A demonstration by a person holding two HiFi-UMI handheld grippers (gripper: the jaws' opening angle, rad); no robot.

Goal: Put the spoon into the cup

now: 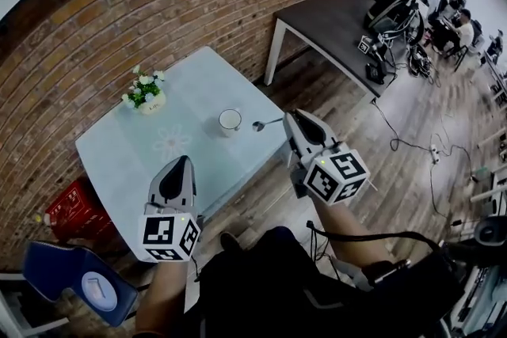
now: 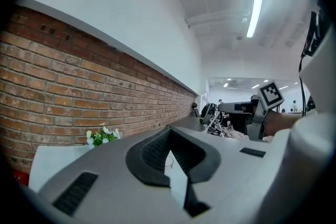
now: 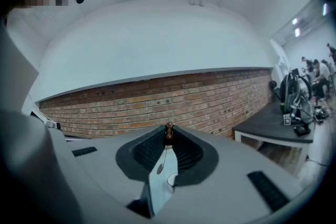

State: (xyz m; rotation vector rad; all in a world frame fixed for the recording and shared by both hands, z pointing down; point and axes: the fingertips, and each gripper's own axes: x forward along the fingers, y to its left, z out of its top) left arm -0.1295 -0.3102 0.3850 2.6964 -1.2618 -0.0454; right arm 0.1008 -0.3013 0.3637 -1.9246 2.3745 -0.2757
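A white cup (image 1: 230,120) stands near the right edge of the pale blue table (image 1: 135,154). My right gripper (image 1: 287,116) is shut on the brown end of a thin metal spoon (image 1: 267,123). The spoon's bowl reaches toward the cup, just short of it and to its right. In the right gripper view the spoon (image 3: 162,161) hangs from the closed tips (image 3: 168,132), with the cup's rim (image 3: 171,180) below it. My left gripper (image 1: 184,160) hovers over the table's near edge. Its jaws (image 2: 169,132) meet at the tips with nothing between them.
A small pot of white flowers (image 1: 145,91) sits at the table's far side by the brick wall. A red crate (image 1: 71,210) and a blue chair (image 1: 75,281) stand at the left. A dark desk (image 1: 341,20) with equipment is at the right, and cables (image 1: 404,142) lie on the wood floor.
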